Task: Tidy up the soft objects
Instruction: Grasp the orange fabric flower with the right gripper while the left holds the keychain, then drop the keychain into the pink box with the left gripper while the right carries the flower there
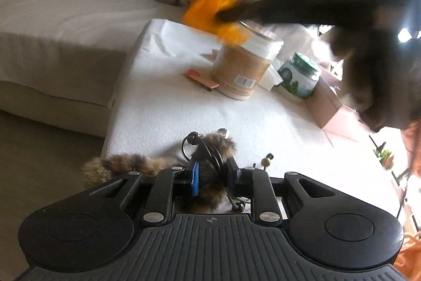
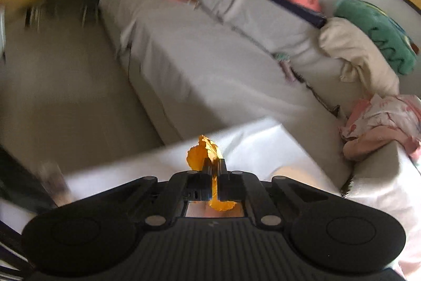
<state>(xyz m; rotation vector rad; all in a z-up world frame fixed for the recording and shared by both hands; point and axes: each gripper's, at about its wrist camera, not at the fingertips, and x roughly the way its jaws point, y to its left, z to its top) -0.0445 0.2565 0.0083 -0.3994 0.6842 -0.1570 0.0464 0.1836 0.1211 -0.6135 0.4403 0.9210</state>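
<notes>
Left hand-held gripper [image 1: 210,170] closed around the middle of a brown fuzzy fur tail charm with black cord loops and a metal ring [image 1: 208,162], jaws narrowed to the width of the fur. Charm held low over the near edge of the white-covered table [image 1: 158,107]. Long axis running roughly crosswise to the fingers, with the bushy end [image 1: 110,165] trailing out to the left past the table edge and a small beaded end poking out on the right. Contact with the cloth impossible to judge from this angle.

Right hand-held gripper [image 2: 215,170] pinched nearly shut on a thin crumpled orange soft piece [image 2: 202,152], part sticking up above the fingertips and part hanging below them. Seen from the left wrist camera as a blurred orange patch [image 1: 210,17] above the tan clear-plastic jar with a white lid [image 1: 242,65], further across the table and well apart from the fur charm.

Beside the tan jar, a smaller green-labelled jar [image 1: 300,78] and a flat pink card [image 1: 202,79]; a pale pink open box [image 1: 334,109] at the right edge, its inside hidden. Likely the destination, though not certain.

Right arm heavily motion-blurred, so exact height over the jar unclear. Pale grey sofa [image 2: 210,65] beyond the table strewn with cushions and clothing.
</notes>
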